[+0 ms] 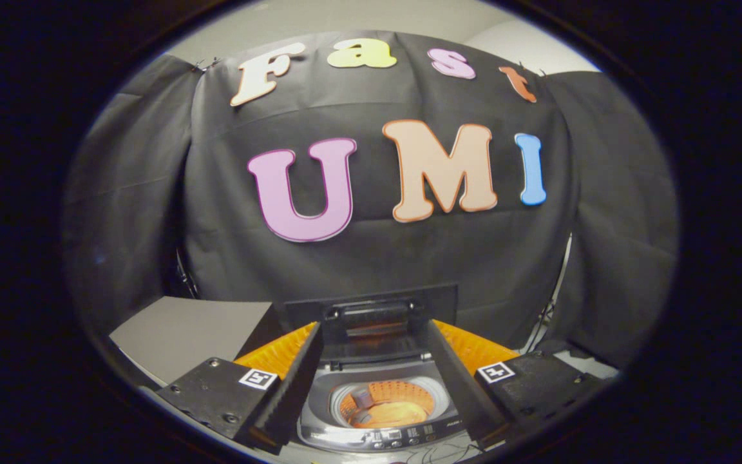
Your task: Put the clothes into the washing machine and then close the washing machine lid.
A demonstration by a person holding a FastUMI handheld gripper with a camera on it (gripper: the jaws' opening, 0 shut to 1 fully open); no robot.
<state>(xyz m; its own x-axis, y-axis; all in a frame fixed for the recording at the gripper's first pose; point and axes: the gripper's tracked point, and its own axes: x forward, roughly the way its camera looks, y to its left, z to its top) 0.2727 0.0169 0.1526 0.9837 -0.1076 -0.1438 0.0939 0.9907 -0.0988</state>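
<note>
One small toy washing machine (377,412) with a grey top and orange sides sits low between the two fingers of the gripper (374,393), its round tub uncovered. Its dark rectangular lid (371,319) stands raised at the back edge, tilted upright against the black cloth wall behind. Inside the perforated orange drum (387,405) lies something orange — whether it is cloth or the drum's own floor cannot be told. A row of small buttons on the control panel (397,436) runs along the machine's near edge.

Both fingers are spread wide apart, one on each side of the machine's opening, with nothing held between them; they touch nothing that can be seen. Each finger mount carries a small square black-and-white marker (259,378).

Beyond the machine, off to one side, a pale grey tabletop (184,335) stretches back to the draped black cloth wall (371,258) — a light ceiling shows above it.
</note>
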